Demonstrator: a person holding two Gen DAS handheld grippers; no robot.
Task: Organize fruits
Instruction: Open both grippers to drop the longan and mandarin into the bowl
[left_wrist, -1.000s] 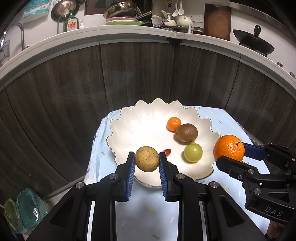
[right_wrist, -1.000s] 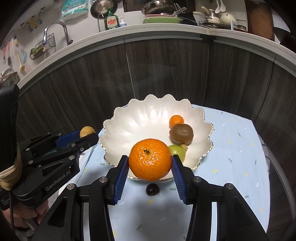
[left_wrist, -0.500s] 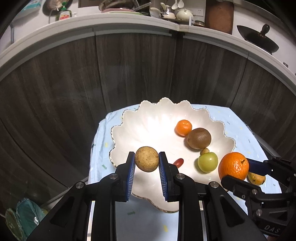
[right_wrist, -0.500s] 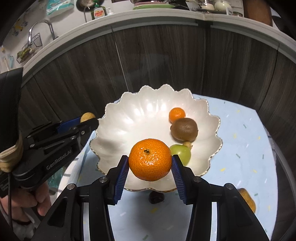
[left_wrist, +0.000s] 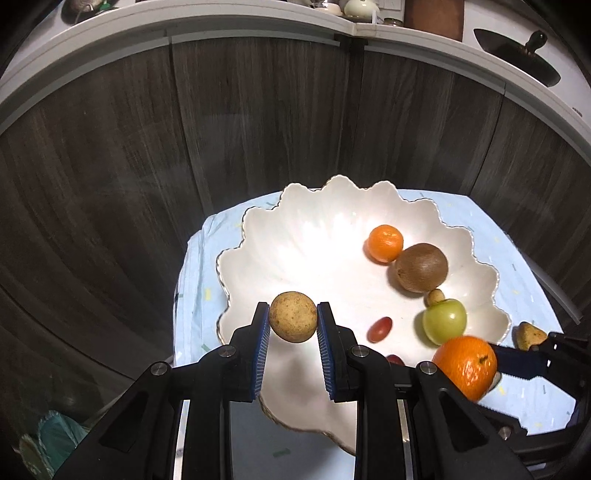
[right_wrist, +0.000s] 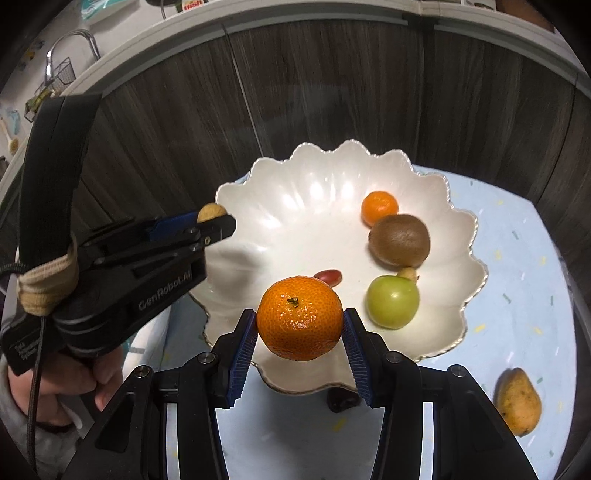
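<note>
Both tongs are loaded and poised over the scalloped white bowl (right_wrist: 436, 192). The left tongs (left_wrist: 292, 323) pinch a small tan round fruit (left_wrist: 293, 322) at lower centre of the left view, above the bowl's near rim. The right tongs (right_wrist: 300, 325) clamp a large orange (right_wrist: 300, 318) at lower centre of the right view. The step in hand looks like delivery into the bowl. Next, each likely needs lowering over bare bowl floor, clear of the kiwi (right_wrist: 399, 240) and green fruit (right_wrist: 392, 301), before releasing gently. A yellow fruit (right_wrist: 519, 402) waits on the bench (right_wrist: 524, 266) at lower right.
</note>
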